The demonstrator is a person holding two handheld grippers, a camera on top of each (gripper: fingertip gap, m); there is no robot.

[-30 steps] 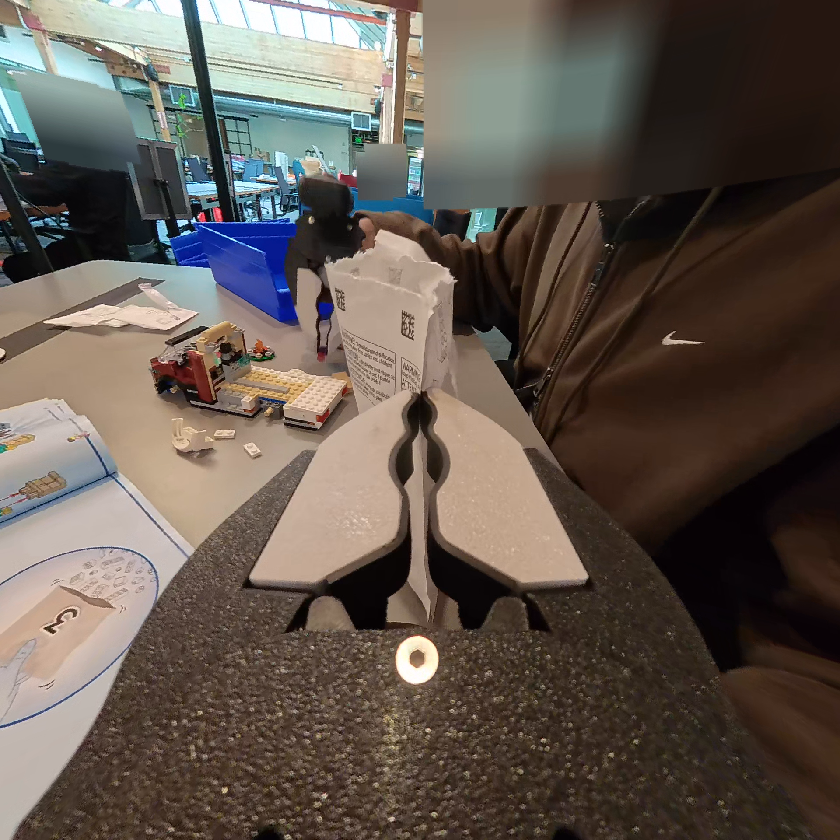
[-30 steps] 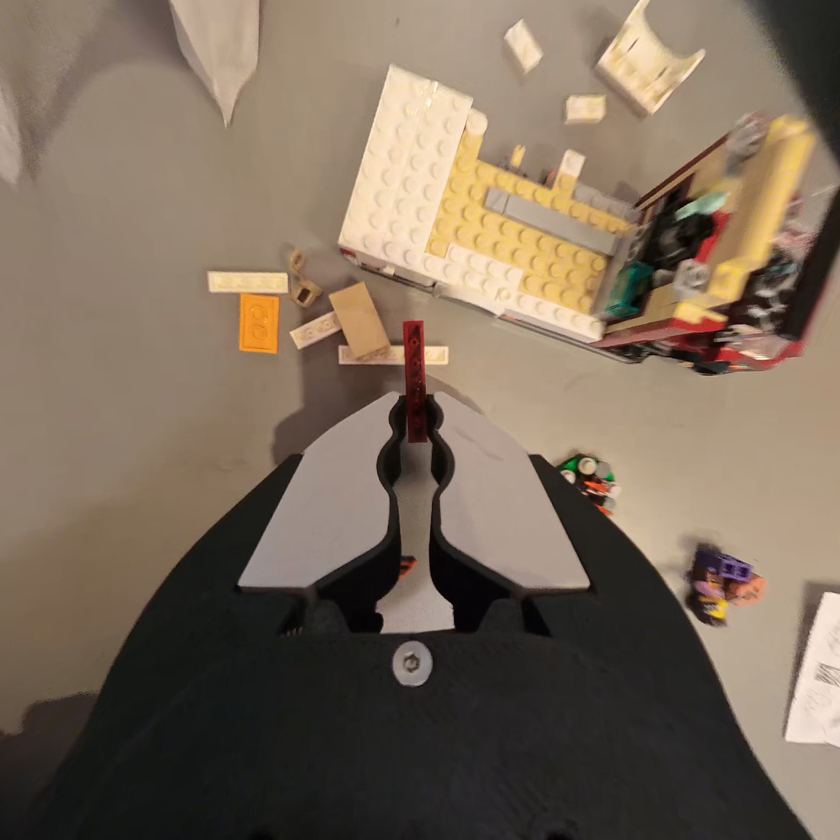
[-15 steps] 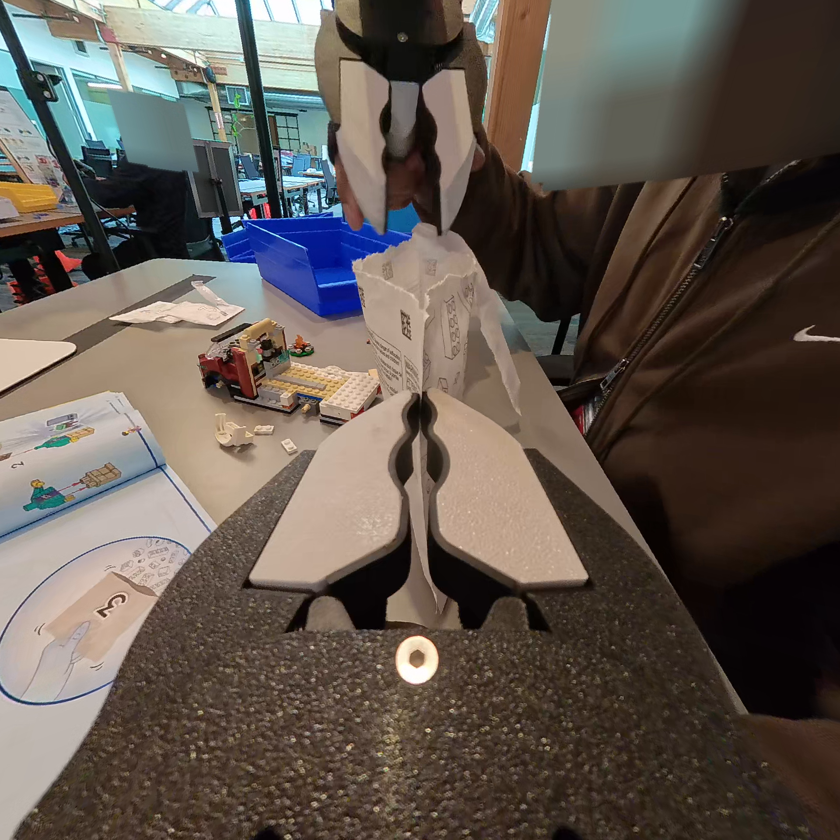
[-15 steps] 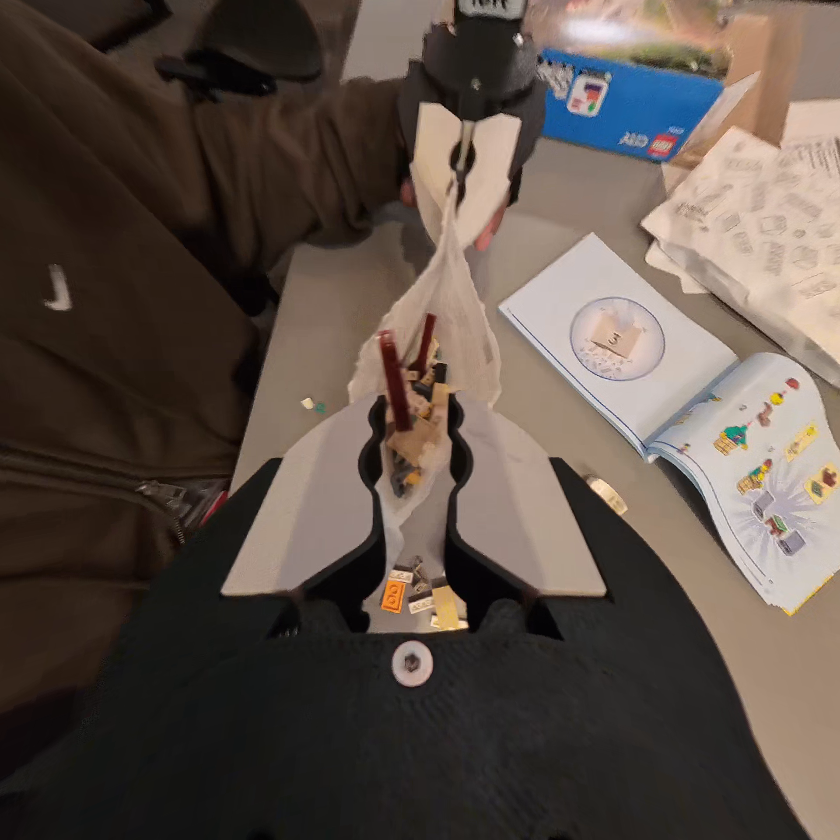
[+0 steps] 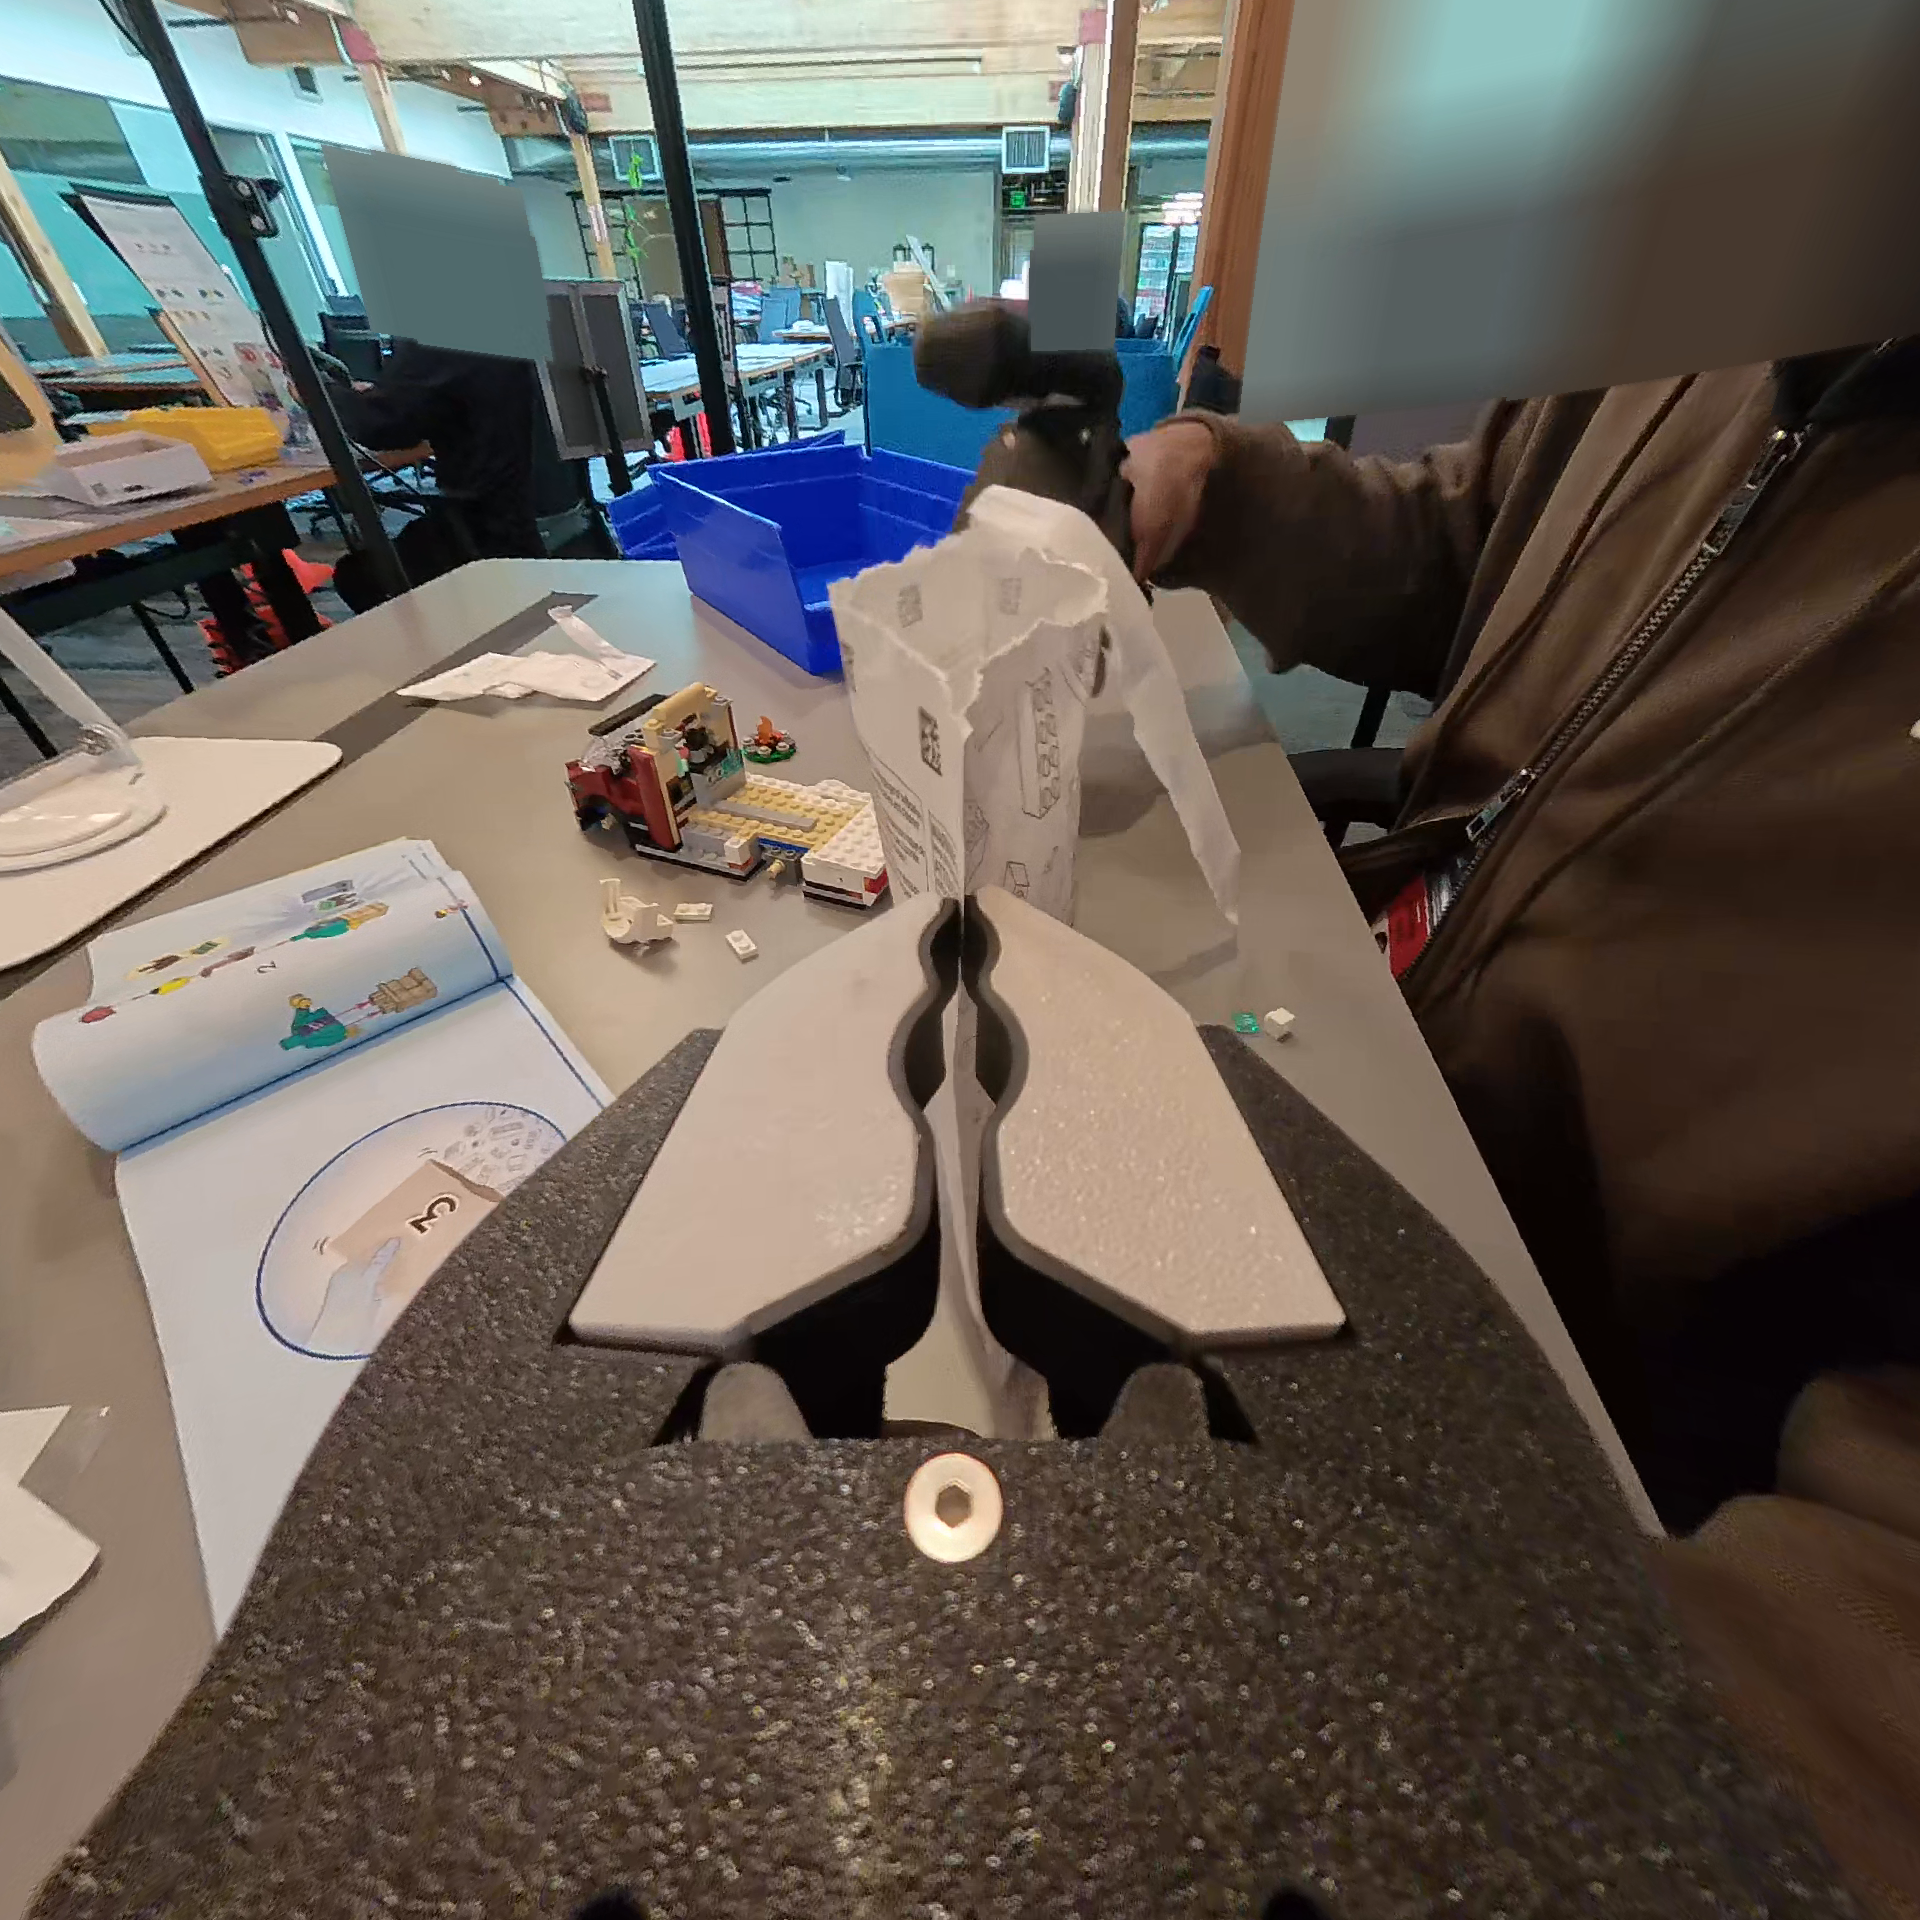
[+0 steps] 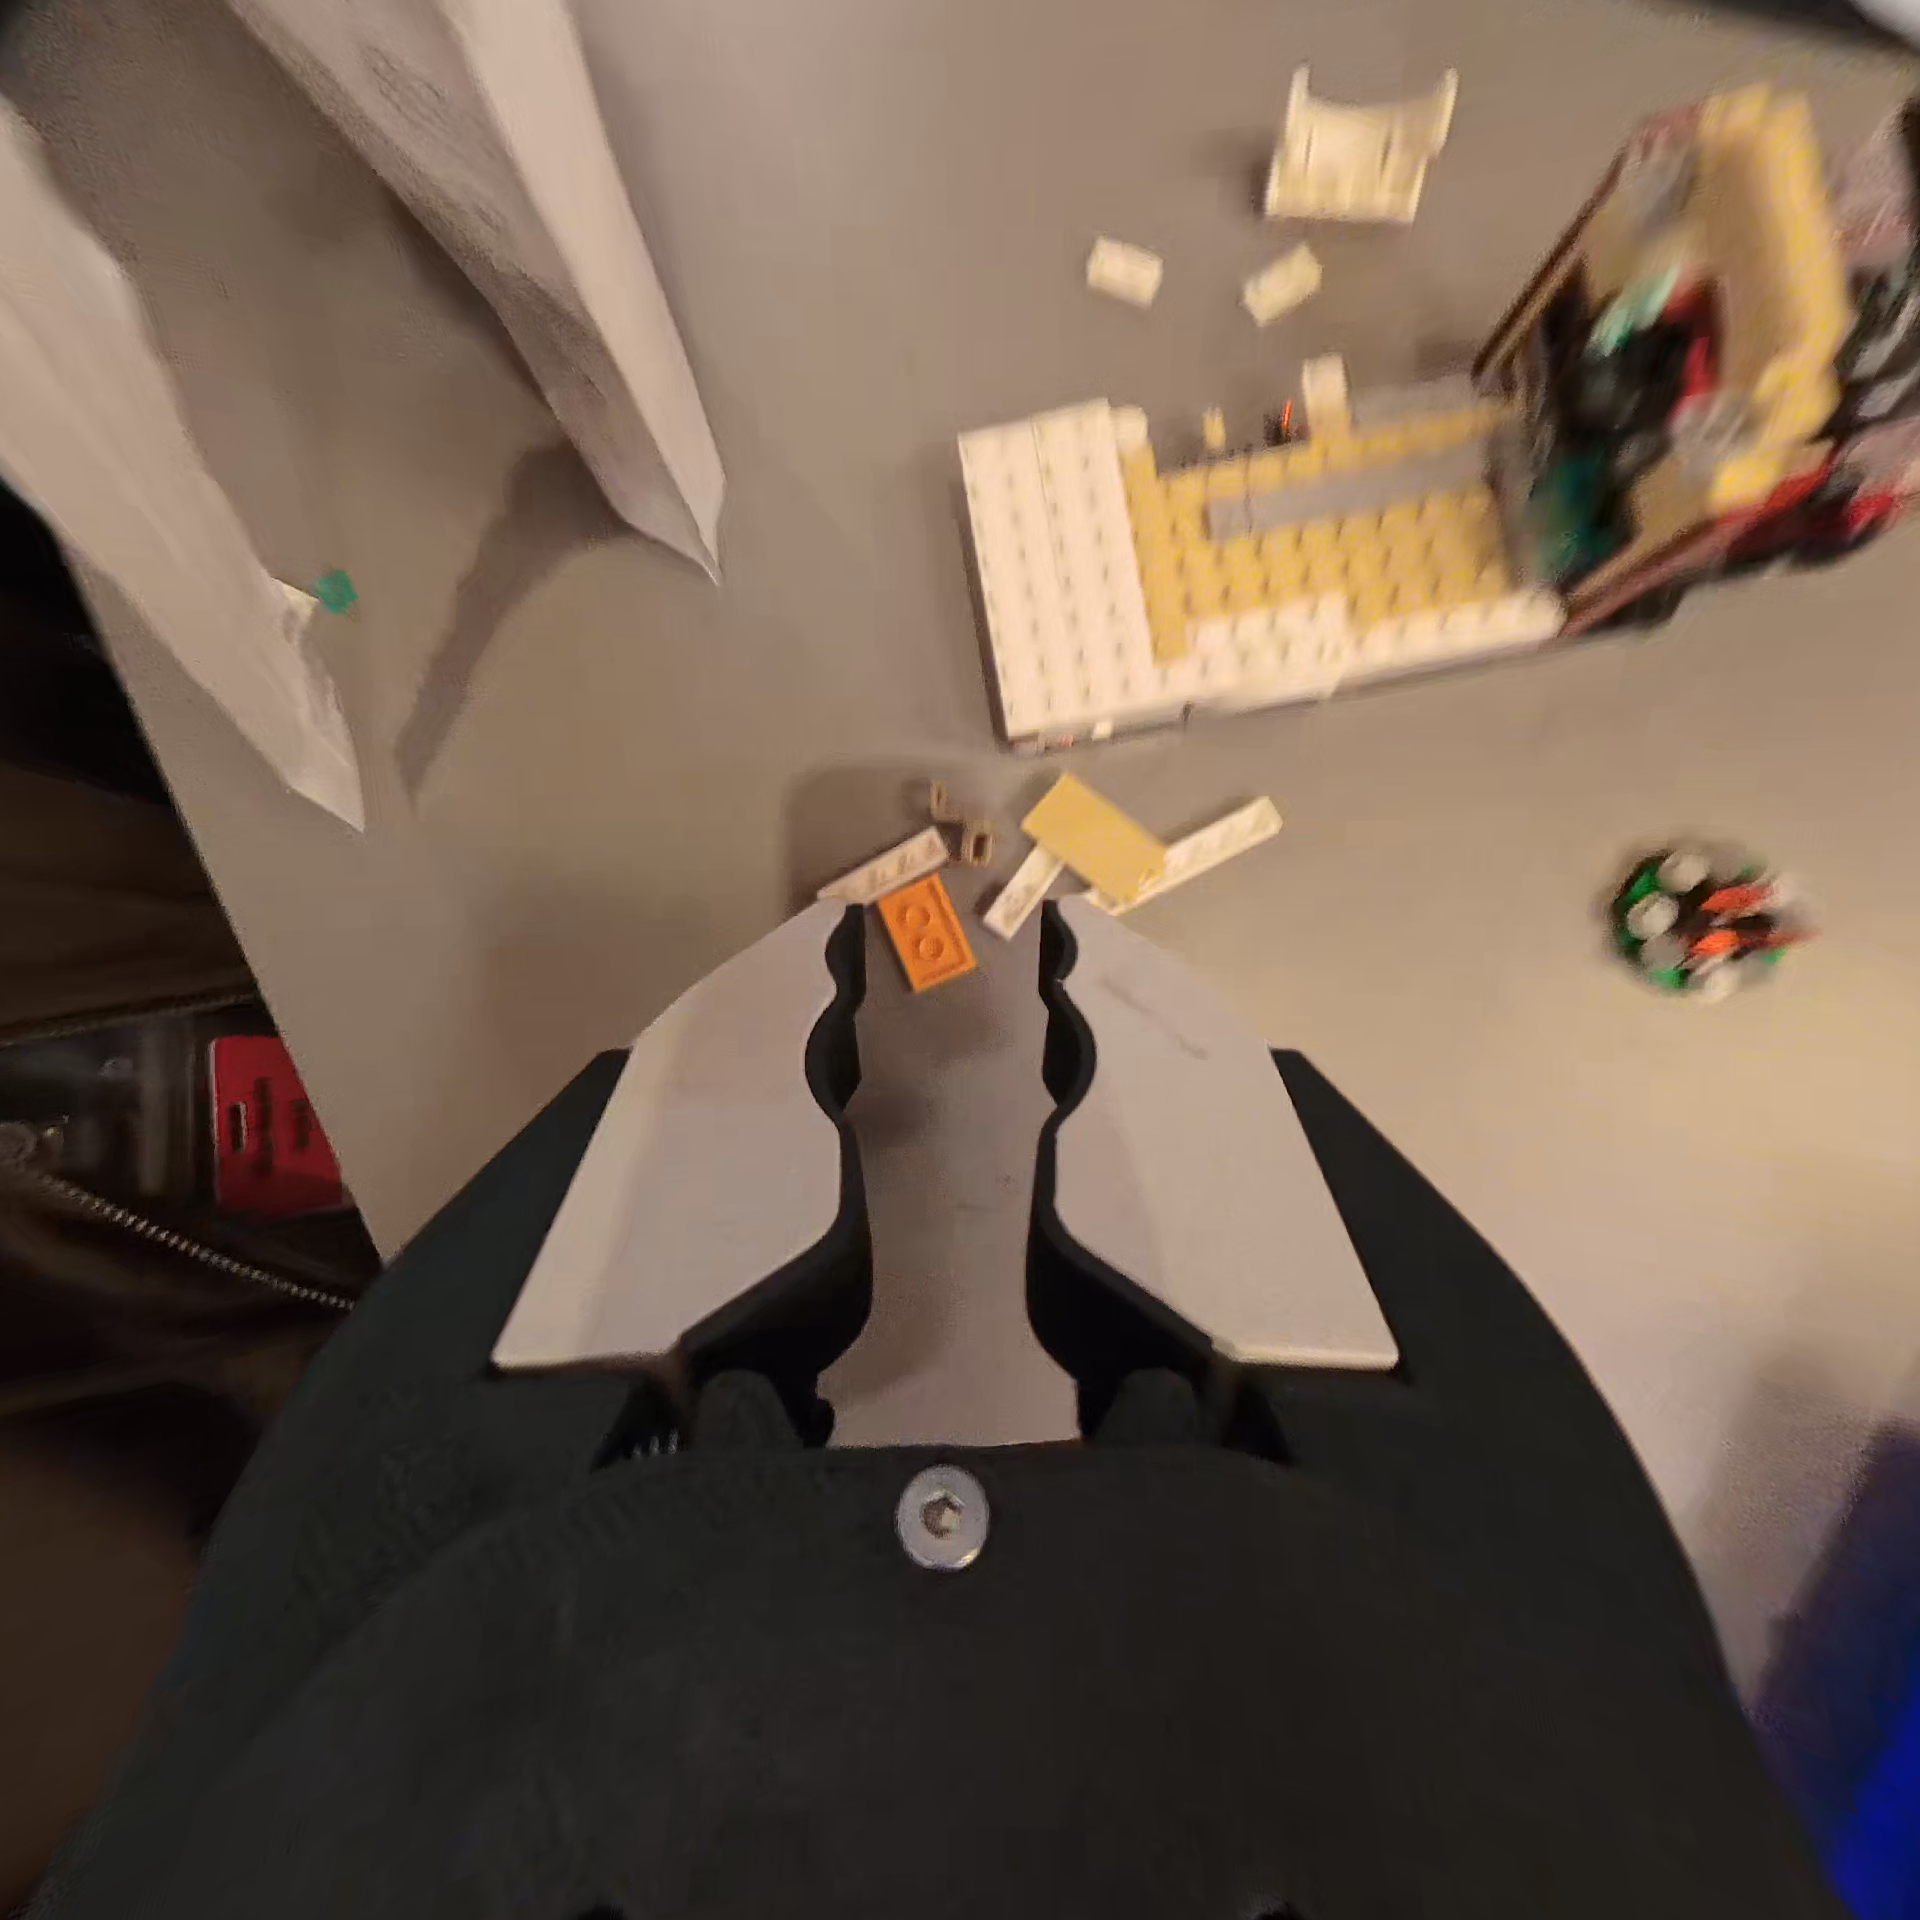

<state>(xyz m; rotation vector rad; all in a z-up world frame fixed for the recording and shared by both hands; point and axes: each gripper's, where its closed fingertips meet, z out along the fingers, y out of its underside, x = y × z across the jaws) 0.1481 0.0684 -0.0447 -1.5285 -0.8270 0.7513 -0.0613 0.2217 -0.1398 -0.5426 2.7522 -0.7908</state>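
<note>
My left gripper (image 5: 961, 920) is shut on the lower edge of a white printed paper bag (image 5: 966, 717), which stands up with its torn mouth open. The bag's corners also hang into the right wrist view (image 6: 499, 239). My right gripper (image 6: 951, 912) is open and empty, pointing down just above the grey table (image 6: 520, 987). Below its tips lie an orange two-stud plate (image 6: 925, 935), a tan tile (image 6: 1091, 836) and white strips (image 6: 1216, 836). In the left wrist view the right gripper (image 5: 1039, 416) shows behind the bag, held by a hand.
A half-built brick model (image 5: 727, 800) (image 6: 1299, 561) stands beyond the loose pieces. An open instruction booklet (image 5: 312, 1039) lies at the left and a blue bin (image 5: 790, 540) at the back. A small green round piece (image 6: 1704, 925) and a person in a brown jacket (image 5: 1662, 831) are at the right. My right fingertips sit around 30 cm from my left ones. My left tips are about 30 cm from the tan tile (image 6: 1091, 836), my right tips only 4 cm. The left gripper is farther from the orange two-stud plate (image 6: 925, 935), some 30 cm, than the right, some 5 cm.
A second ago my right gripper held a dark red strip. It carried it over the bag's mouth, opened and let it go. It is now back over the loose pieces, open and bare.
</note>
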